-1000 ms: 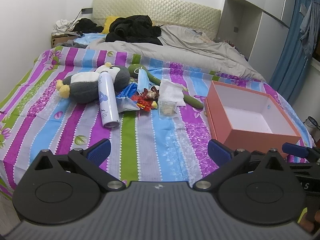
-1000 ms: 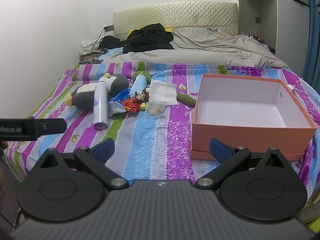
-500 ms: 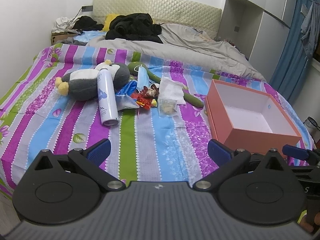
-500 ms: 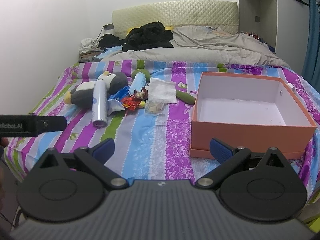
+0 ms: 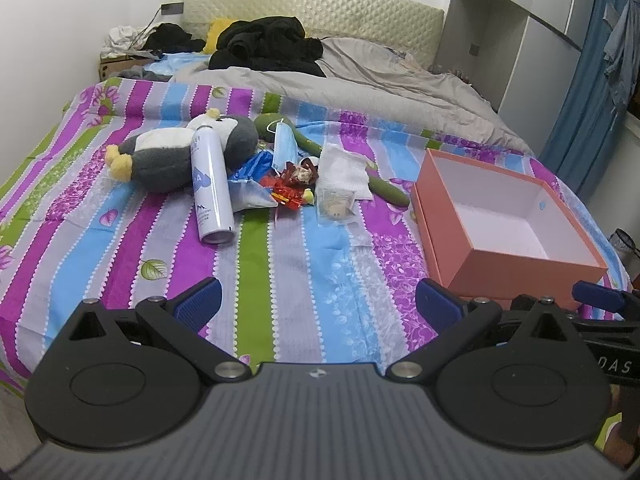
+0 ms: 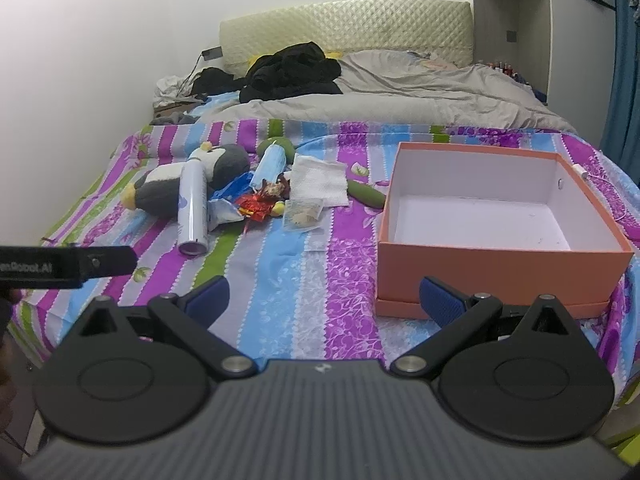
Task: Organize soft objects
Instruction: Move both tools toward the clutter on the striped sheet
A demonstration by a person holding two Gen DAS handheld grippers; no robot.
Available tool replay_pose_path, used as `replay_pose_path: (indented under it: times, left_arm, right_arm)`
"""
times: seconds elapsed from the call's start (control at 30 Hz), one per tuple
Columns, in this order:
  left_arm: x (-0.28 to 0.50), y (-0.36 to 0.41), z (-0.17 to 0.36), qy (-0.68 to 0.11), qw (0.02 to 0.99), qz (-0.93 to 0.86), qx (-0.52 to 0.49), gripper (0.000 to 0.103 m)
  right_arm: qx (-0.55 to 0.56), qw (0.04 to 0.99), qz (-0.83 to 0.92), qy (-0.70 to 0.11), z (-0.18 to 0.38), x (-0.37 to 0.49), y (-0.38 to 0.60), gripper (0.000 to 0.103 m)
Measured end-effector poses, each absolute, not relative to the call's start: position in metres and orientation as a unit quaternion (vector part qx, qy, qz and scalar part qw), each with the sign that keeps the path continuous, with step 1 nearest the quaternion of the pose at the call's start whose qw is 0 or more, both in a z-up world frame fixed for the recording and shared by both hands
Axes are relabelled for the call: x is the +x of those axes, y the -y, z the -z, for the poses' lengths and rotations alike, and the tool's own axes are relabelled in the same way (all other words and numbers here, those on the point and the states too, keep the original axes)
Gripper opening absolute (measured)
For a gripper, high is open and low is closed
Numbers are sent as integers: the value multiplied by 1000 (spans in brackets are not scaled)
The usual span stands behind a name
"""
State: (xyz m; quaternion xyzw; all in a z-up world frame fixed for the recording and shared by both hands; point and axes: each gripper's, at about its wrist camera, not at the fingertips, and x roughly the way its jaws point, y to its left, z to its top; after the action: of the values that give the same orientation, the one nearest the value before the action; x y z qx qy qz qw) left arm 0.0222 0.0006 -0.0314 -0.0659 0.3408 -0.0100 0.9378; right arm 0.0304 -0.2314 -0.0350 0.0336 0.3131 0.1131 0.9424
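Blue pads tip both tools: the left gripper [image 5: 318,306] and the right gripper [image 6: 324,298] each hang over the near edge of the bed with their jaws spread wide and nothing between them. Under them lies a striped sheet [image 5: 280,264] in purple, blue, green and grey. To the right on the sheet sits an orange box [image 6: 500,256], its white inside bare.

Further in, left of the box, a small heap is gathered. A white spray can [image 5: 211,188] lies on its side, leaning against a grey and white plush penguin [image 5: 168,156]. Beside the can are a blue crinkled wrapper [image 5: 250,178], a red wrapper [image 5: 286,192], and a small clear bag [image 5: 335,204] nearest the front. A blue face mask [image 5: 285,151] and a white cloth [image 5: 346,170] lie just behind, over a green plush toy [image 5: 384,188] whose end points toward the box.

Beyond the sheet, a grey quilt [image 5: 360,84] and black clothes [image 5: 268,48] lie before a padded headboard [image 5: 320,12].
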Motion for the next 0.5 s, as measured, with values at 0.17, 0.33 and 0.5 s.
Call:
replay_pose_path:
  times: [0.17, 0.33, 0.5]
  left_arm:
    - [24, -2, 33, -344, 937, 10, -62, 103]
    - [38, -5, 37, -350, 935, 9, -63, 103]
    - [57, -7, 44, -351, 935, 7, -56, 103]
  right_arm:
    - [33, 939, -119, -320, 39, 32, 230, 103]
    - [36, 939, -120, -319, 41, 36, 228, 103]
    - [34, 939, -123, -319, 44, 46, 223, 103]
